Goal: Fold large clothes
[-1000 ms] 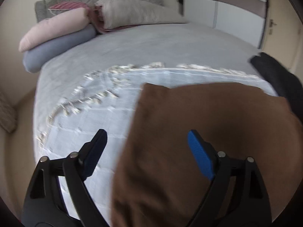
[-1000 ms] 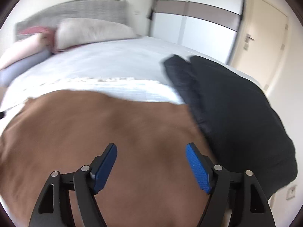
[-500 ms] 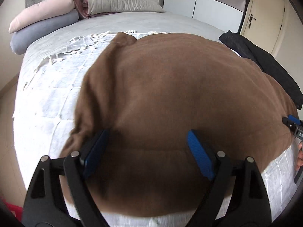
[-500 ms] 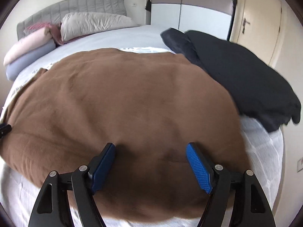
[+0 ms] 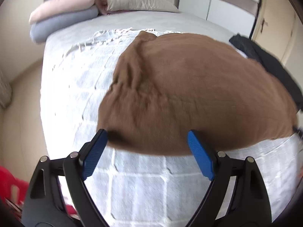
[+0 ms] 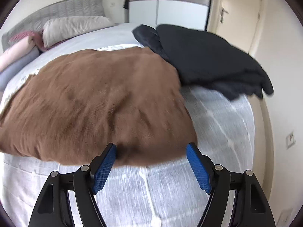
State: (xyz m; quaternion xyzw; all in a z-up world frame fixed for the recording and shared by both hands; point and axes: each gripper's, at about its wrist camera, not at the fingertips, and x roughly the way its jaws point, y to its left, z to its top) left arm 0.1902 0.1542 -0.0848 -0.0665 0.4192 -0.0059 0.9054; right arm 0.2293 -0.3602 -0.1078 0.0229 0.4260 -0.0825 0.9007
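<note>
The brown garment lies spread on the white quilted bedspread of the bed, with its long axis running across the bed from one side to the other, and its near hem lies directly in front of both tools. The left gripper stands at the left part of this hem, near the left corner of the cloth, and the right gripper stands at the right part, near the right corner, so each one is nearest to its own end. Both grippers have the jaws spread wide, and the hem lies between the blue pads or just beyond them; the pads do not seem to press on the cloth, and nothing is held. A black garment lies just beside the right edge of the brown one. Probably the next move is to close on the near hem.
</note>
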